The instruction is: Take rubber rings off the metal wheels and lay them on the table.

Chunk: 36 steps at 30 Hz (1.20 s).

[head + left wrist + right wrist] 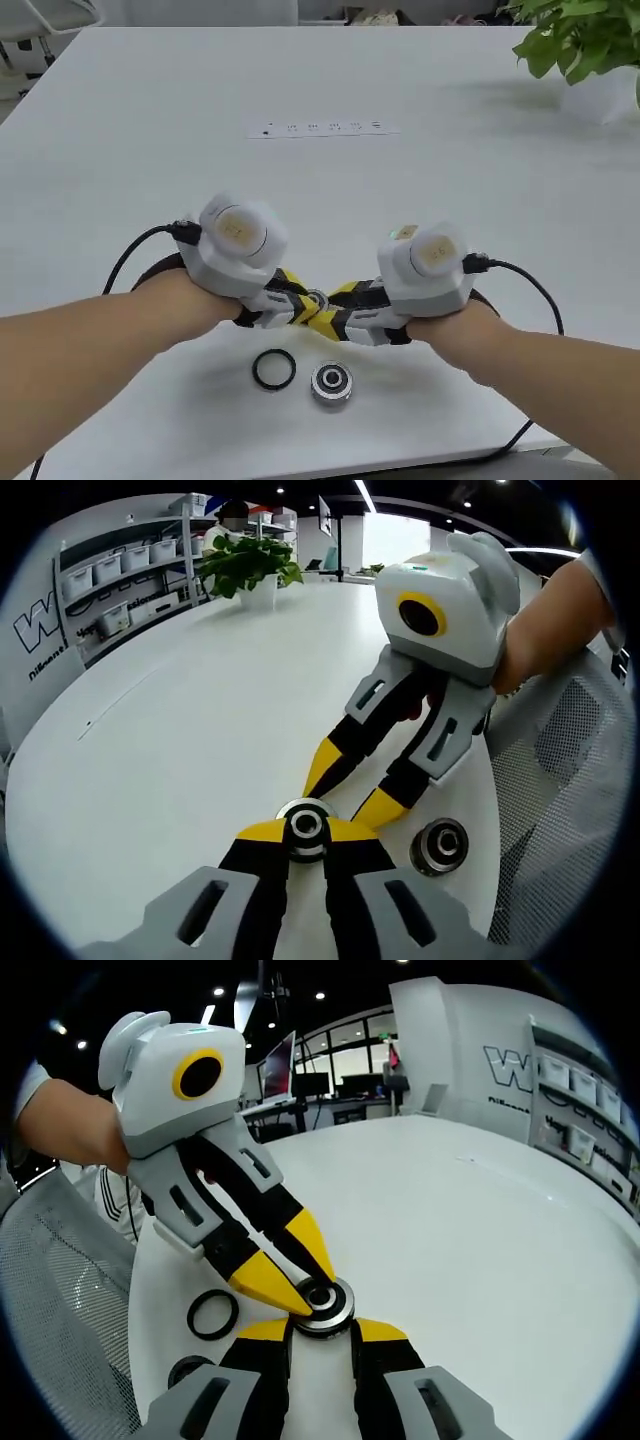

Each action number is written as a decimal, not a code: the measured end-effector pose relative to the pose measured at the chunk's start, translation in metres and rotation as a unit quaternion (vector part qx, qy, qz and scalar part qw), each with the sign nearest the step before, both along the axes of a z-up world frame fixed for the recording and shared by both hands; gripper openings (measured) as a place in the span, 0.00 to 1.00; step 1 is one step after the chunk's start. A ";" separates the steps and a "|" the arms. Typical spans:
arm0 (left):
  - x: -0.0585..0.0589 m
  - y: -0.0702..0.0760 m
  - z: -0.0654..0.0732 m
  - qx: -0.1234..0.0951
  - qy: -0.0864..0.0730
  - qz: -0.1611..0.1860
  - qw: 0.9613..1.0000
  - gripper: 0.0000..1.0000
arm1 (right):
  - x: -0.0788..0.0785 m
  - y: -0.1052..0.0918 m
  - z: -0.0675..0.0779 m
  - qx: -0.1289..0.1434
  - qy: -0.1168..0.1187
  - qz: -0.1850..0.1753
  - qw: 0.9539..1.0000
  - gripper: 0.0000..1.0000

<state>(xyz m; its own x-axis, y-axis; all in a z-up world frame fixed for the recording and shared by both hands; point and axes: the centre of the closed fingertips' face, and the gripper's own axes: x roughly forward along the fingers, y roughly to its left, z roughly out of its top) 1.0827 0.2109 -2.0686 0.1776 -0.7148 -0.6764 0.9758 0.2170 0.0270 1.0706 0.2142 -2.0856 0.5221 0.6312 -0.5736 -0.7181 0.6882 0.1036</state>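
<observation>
Fingers of left gripper (305,830) and right gripper (324,1328) pinch one shiny-rimmed metal wheel (316,300), dark band inside

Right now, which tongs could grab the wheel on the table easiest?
The right tongs, probably: the loose round metal wheel lies just beside them; the left tongs sit nearer the black rubber ring.

The head view looked forward and down from close above the white surface (150,150). Each gripper view sat low, looking along its own fingers (262,832) at the other gripper. All three shared the metal wheel (316,300) held between them, and probably a second wheel (331,382) lying below.
</observation>
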 end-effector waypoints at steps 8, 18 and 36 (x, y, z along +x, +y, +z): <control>-0.001 0.000 -0.001 -0.001 0.001 0.004 1.000 0.08 | -0.002 -0.004 0.000 -0.004 0.002 0.002 1.000 0.13; -0.001 0.000 -0.001 0.000 0.004 0.007 1.000 0.08 | -0.001 -0.008 -0.002 0.005 0.013 -0.013 1.000 0.01; -0.001 0.000 -0.001 0.001 -0.001 0.006 1.000 0.08 | 0.010 -0.019 0.006 0.125 0.065 -0.110 0.984 0.00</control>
<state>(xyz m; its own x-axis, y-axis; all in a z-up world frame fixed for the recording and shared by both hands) 1.0822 0.2110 -2.0694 0.1877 -0.7106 -0.6781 0.9730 0.2288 0.0296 1.0804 0.1955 -2.0791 0.5944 0.6402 -0.4866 -0.5232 0.7674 0.3706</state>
